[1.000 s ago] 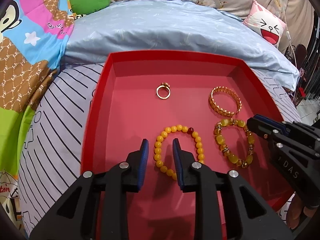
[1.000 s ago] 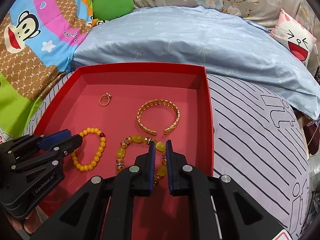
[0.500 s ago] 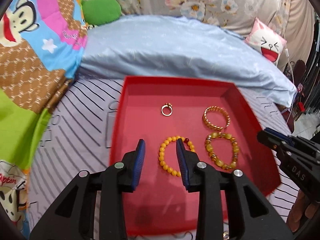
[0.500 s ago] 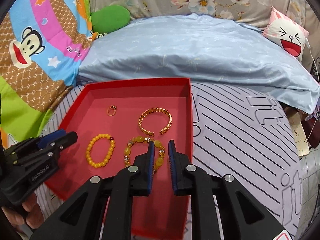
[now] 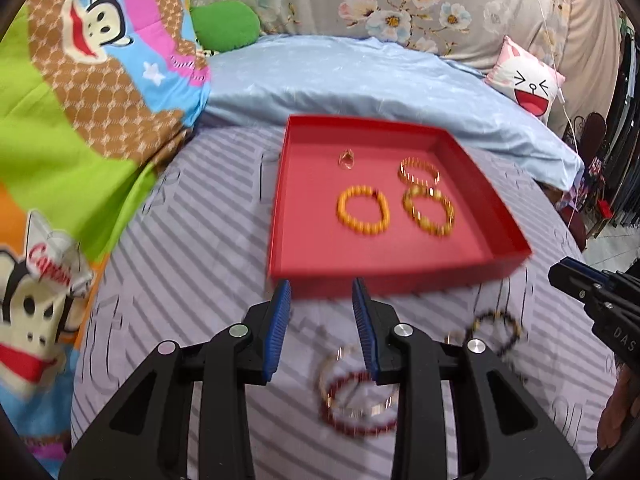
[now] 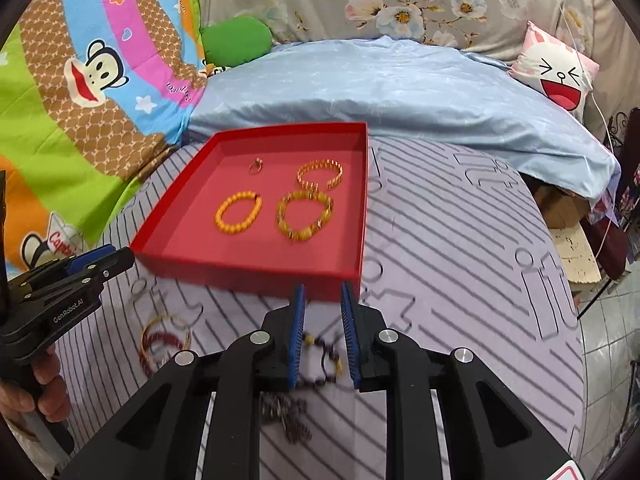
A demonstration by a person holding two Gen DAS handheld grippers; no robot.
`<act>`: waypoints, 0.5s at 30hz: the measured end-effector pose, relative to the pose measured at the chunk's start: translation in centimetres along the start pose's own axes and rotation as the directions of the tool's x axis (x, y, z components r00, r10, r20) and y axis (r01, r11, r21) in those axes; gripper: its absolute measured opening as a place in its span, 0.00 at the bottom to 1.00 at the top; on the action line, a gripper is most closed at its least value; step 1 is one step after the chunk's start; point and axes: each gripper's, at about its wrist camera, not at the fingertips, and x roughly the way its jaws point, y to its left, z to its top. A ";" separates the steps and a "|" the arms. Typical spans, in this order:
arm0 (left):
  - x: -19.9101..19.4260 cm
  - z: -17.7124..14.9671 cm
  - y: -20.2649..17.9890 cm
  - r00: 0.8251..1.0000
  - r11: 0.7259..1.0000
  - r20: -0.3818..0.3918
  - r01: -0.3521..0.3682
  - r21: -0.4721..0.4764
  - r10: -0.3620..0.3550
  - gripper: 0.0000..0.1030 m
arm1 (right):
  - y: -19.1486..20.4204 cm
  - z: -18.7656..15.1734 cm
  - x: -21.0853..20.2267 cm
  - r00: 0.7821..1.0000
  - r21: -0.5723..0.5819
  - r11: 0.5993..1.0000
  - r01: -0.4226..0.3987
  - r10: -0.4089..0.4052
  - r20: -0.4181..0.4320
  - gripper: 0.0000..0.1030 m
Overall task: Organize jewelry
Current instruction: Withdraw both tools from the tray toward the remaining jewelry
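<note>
A red tray (image 5: 384, 276) (image 6: 248, 268) on the striped bed holds a gold ring (image 5: 346, 159), a gold cuff (image 5: 418, 172), a yellow bead bracelet (image 5: 362, 209) (image 6: 238, 213) and an amber bead bracelet (image 5: 429, 210) (image 6: 305, 216). On the sheet in front of the tray lie a dark red bracelet with gold bangles (image 5: 356, 396) (image 6: 165, 338), a dark bead bracelet (image 5: 496, 330) (image 6: 322, 362) and a dark chain (image 6: 290, 416). My left gripper (image 5: 322, 304) is open and empty above the red bracelet. My right gripper (image 6: 323, 300) is open and empty above the dark bead bracelet.
A light blue quilt (image 5: 360, 80) lies behind the tray. A cartoon monkey blanket (image 5: 80, 100) is at the left, a green cushion (image 5: 226, 24) and a white cat pillow (image 5: 528, 76) at the back. The bed edge and tiled floor (image 6: 612, 340) are at the right.
Both grippers have pulled back from over the tray to the sheet in front of it. The right gripper's jaws have opened wider. Loose jewelry on the sheet has come into view.
</note>
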 end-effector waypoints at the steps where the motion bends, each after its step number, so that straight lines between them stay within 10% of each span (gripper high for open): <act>1: -0.2 -0.8 0.0 1.000 1.000 -0.009 -0.004 0.003 0.004 0.30 | 0.1 -0.5 -0.1 1.000 -0.002 1.000 -0.001 0.001 -0.006 0.19; 15: -0.1 -6.6 0.3 0.993 0.998 -0.114 0.030 -0.059 -0.036 0.31 | 0.6 -7.0 0.7 0.993 -0.003 1.000 0.000 0.000 -0.117 0.23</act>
